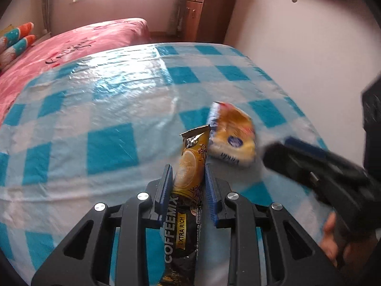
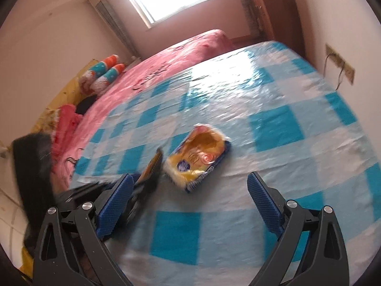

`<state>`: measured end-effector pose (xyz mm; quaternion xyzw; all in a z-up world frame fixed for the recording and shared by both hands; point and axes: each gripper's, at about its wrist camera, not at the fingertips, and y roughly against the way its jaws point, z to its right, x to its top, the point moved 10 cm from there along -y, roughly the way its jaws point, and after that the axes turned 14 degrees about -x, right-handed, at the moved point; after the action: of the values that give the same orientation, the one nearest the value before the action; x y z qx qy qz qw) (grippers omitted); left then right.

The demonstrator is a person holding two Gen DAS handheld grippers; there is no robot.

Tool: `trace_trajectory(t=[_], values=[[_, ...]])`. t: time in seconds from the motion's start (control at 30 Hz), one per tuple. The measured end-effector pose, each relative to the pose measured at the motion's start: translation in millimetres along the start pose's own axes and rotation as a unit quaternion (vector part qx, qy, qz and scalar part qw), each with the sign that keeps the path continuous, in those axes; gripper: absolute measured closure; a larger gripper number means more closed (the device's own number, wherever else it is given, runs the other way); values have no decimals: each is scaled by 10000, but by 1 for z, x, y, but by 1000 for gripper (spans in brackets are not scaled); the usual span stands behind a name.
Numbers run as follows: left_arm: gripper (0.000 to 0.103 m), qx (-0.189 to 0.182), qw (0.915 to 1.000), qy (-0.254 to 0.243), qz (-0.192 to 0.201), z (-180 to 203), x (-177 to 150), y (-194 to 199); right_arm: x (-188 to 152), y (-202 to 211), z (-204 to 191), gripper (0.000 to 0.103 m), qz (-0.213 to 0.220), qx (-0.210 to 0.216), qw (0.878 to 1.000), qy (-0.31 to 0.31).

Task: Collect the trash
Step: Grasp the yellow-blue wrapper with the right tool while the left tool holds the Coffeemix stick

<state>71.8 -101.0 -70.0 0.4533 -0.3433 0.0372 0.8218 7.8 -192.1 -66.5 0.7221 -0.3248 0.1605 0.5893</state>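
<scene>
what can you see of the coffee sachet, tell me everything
The coffee sachet is a long, narrow stick pack of glossy foil, gold toward its far end and black nearer the camera, printed COFFEEMIX EXTRA RICH with a cup picture. It lies lengthwise between the blue pads of the left gripper, which look closed on its sides. Its crimped far tip sticks out, next to the yellow wrapper, above the checked cloth.

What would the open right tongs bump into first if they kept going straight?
Probably the yellow wrapper. It lies on the checked cloth ahead of the right tongs, slightly left of their middle, though depth is hard to judge here.
</scene>
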Motion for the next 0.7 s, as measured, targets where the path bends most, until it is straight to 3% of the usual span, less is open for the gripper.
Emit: trace_trajectory(t=[0.1,0.47,0.7], values=[[75,30,9999,109,86,0,-9,6,2,-7,8,8,-56,-278,9996,48],[76,338,9963,585,533,-32,-23,50,13,-32,-8,8,-143,-389,9989,216],[76,414,9934,871,622,-53,-45,68,20,-52,-23,6,-139,-896,9934,699]])
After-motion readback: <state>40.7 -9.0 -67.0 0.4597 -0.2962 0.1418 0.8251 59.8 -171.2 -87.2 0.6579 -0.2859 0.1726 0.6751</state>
